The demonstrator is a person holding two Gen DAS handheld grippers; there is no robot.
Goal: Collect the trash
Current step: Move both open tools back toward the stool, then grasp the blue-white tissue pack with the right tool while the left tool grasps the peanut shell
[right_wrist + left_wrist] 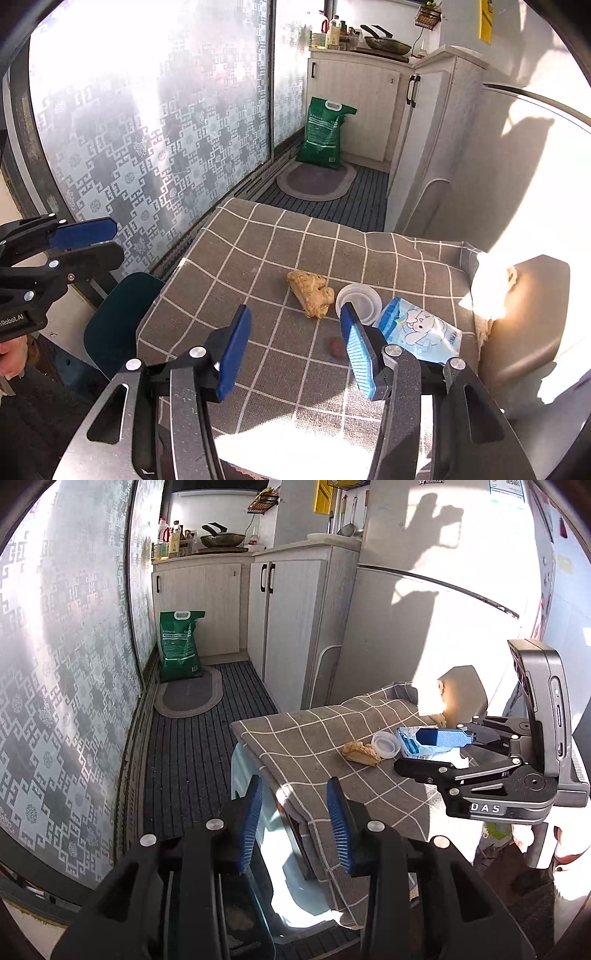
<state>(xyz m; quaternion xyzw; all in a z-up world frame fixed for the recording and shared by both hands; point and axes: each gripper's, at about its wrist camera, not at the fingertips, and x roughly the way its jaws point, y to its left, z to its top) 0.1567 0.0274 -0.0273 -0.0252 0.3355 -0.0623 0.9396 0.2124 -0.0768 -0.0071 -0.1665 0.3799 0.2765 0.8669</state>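
1. here's the table, draped in a grey checked cloth, with the trash lying toward its right side.
2. the crumpled brown wrapper sits mid-cloth, and the small white lid is just beside it on the right.
3. the blue-and-white tissue pack lies next along, near the table's right edge.
4. a small brown scrap rests on the cloth in front of the lid.
5. right gripper hangs over the table, fingers parted, nothing between them, the right finger overlapping the lid in view.
6. left gripper is off the table's left edge, fingers apart and holding nothing.
7. below it a dark bin stands by the table's corner.
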